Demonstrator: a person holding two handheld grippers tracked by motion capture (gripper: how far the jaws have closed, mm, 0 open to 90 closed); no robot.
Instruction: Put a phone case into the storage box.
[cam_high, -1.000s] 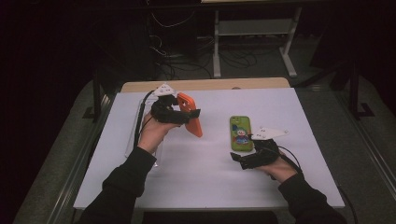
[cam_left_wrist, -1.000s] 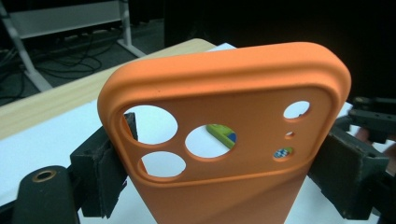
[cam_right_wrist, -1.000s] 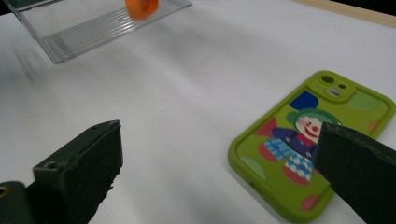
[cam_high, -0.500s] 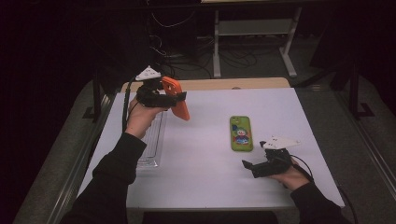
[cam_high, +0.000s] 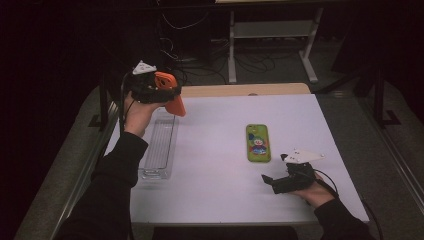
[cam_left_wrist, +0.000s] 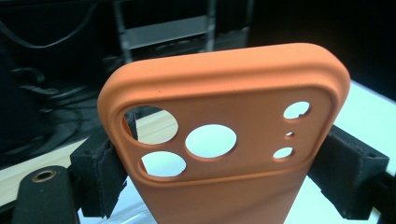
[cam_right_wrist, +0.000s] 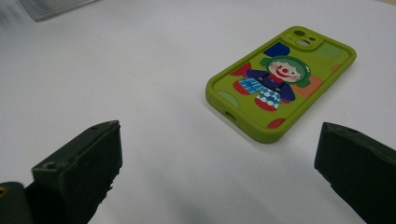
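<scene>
fingers (cam_left_wrist: 100, 182) clamping orange case (cam_high: 170, 95), apparently lifted farther left.

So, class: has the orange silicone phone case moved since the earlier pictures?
Yes. The orange silicone phone case, clamped in the left gripper, went left and farther back, away from the green clown-printed phone case.

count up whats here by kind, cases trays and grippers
phone cases: 2, orange case held in the left gripper, green clown case flat on the table
clear trays: 1, clear tray
grippers: 2, with the right gripper open
total: 5
</scene>
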